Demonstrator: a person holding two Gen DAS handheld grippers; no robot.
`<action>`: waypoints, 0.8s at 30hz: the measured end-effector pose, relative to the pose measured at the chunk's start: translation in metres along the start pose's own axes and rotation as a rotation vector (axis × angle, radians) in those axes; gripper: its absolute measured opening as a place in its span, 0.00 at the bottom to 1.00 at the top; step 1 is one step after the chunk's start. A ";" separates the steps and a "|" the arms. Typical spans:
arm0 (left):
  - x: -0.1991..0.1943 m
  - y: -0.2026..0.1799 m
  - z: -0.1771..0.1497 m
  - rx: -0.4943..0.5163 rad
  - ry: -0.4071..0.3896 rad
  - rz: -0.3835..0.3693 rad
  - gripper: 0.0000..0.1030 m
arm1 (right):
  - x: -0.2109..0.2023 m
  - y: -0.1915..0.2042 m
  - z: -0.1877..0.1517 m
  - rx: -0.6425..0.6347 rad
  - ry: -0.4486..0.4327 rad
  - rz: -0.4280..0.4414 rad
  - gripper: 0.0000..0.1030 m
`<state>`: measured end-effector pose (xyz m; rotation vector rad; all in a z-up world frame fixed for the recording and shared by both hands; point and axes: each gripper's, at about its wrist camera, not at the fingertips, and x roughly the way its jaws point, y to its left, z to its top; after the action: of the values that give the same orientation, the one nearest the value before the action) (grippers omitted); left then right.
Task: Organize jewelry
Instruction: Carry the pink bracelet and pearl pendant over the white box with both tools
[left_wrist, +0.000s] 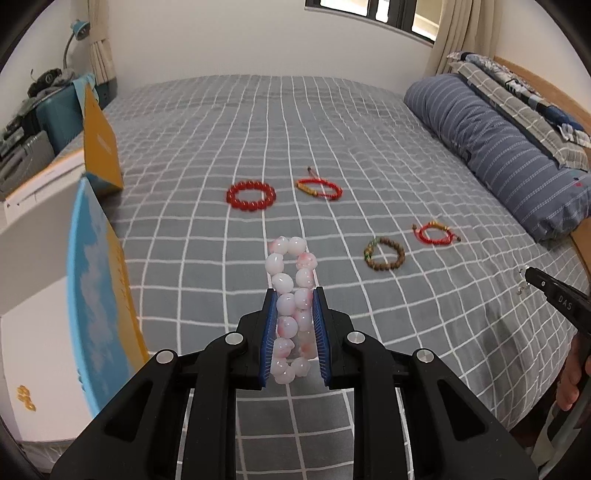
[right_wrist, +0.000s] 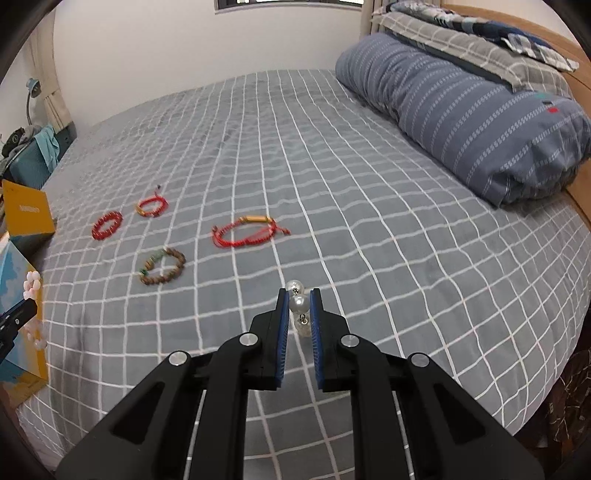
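Pink-and-white bracelet of large glossy beads (left_wrist: 291, 306) sits pinched between the blue pads of the left gripper (left_wrist: 294, 295), its loop squeezed narrow, with several beads reaching past the fingertips and the rest running back toward the gripper's body. It is clear of the grey bedspread with a white grid (left_wrist: 332, 129). The right gripper (right_wrist: 298, 295) is clamped on a small pearl piece with metal links (right_wrist: 298, 304); one pearl is caught between its pads and another shows just beyond the tips.

On the bedspread ahead lie four more pieces: a round red bead bracelet (left_wrist: 251, 196), a red cord bracelet with a gold tube (left_wrist: 319, 188) just beside it, a brown wooden bead bracelet with green beads (left_wrist: 384, 254) nearer, and a second red cord bracelet (left_wrist: 435, 233) close by that. An open blue and yellow box (left_wrist: 99, 295) stands to the left of the left gripper. A folded blue striped quilt (right_wrist: 461, 110) lies along the right edge.
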<state>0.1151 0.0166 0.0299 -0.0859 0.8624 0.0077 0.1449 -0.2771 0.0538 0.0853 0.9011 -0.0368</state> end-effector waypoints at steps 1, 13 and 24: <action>-0.002 0.001 0.002 0.000 -0.001 0.002 0.18 | -0.002 0.002 0.002 0.000 -0.004 0.003 0.11; -0.036 0.022 0.024 -0.007 -0.049 0.028 0.18 | -0.033 0.058 0.031 -0.065 -0.075 0.062 0.11; -0.070 0.064 0.032 -0.047 -0.087 0.103 0.19 | -0.046 0.143 0.042 -0.162 -0.085 0.188 0.11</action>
<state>0.0907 0.0843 0.0992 -0.0849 0.7790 0.1278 0.1589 -0.1388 0.1245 0.0175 0.8050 0.2062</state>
